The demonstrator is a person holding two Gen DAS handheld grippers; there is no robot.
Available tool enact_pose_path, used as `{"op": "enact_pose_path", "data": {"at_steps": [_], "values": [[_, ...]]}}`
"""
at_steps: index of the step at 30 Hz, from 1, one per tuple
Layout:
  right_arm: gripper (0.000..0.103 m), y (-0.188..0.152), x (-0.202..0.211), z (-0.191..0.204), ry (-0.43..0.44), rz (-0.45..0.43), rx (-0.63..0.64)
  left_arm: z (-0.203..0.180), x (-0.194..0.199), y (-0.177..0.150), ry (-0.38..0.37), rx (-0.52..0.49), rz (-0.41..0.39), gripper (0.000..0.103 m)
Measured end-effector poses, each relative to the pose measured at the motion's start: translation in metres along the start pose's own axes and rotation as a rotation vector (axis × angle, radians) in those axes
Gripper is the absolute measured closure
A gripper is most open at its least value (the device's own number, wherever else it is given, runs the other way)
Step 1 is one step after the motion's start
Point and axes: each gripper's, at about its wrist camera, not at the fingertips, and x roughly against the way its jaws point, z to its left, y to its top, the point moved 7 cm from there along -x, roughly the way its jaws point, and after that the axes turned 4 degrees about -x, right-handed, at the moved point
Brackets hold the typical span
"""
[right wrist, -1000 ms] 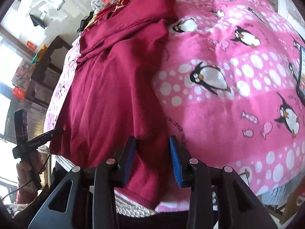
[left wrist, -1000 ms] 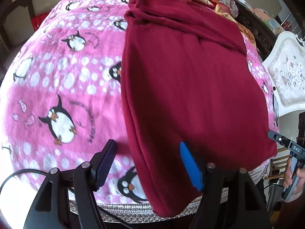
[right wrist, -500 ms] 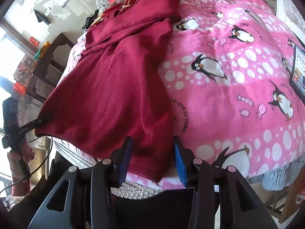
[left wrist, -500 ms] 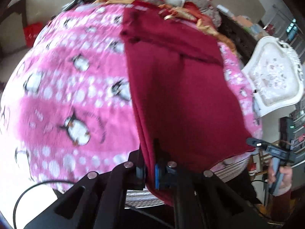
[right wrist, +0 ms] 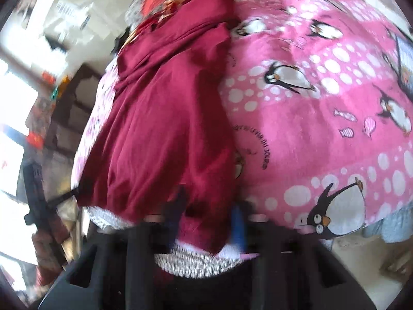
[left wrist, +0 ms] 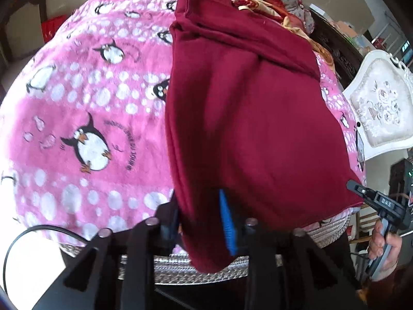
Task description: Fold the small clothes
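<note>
Left wrist view: your bed, under the pink penguin blanket [left wrist: 85, 118], carries the maroon garment [left wrist: 247, 118] laid lengthwise, its near hem hanging over the edge. White chair [left wrist: 382, 108] sits off the bed's right side. Left gripper [left wrist: 200, 224] has the hem's corner between its fingers; they're opening, gap narrow, cloth loose between them. Right gripper [right wrist: 207, 222] is blurred in its own view, fingers clamped on the other hem corner.
</note>
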Motion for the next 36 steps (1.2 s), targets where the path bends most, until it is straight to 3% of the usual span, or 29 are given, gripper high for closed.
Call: {"op": "enact_pose_path", "data": {"at_steps": [1,4,7,10,13,15,16,17,23,28,36], "values": [[0.103,0.001,0.006,0.002,-0.005,-0.025,0.009,-0.001,-0.001,0.0,0.006,-0.003,0.002,0.073],[0.103,0.005,0.046,0.023,0.004,-0.149,0.089,-0.01,0.007,0.0,0.008,-0.056,-0.013,0.089],[0.103,0.0,0.081,0.052,-0.017,-0.213,0.219,-0.019,0.023,0.001,0.008,-0.112,-0.048,0.09],[0.103,-0.01,0.07,0.053,-0.108,-0.16,0.28,-0.019,0.026,0.002,0.022,-0.127,-0.05,0.09],[0.103,-0.019,0.042,0.027,-0.2,-0.086,0.227,-0.013,0.021,-0.001,0.025,-0.106,-0.031,0.09],[0.103,-0.023,0.038,0.011,-0.175,-0.05,0.163,-0.007,0.018,-0.004,0.027,-0.08,-0.024,0.086],[0.103,-0.024,0.04,0.007,-0.148,-0.052,0.139,-0.004,0.017,-0.005,0.019,-0.061,-0.019,0.078],[0.094,-0.024,0.042,0.006,-0.132,-0.059,0.13,-0.001,0.016,-0.005,0.015,-0.047,-0.016,0.069],[0.084,-0.016,0.04,0.009,-0.106,-0.076,0.17,0.006,0.01,0.0,-0.005,0.033,-0.042,0.047],[0.084,-0.011,0.018,0.007,-0.065,-0.025,0.148,0.0,-0.007,-0.006,-0.004,0.053,-0.006,0.045],[0.082,-0.008,0.012,0.002,0.118,-0.026,0.081,-0.008,-0.011,-0.006,0.048,0.025,-0.004,0.04]]}}
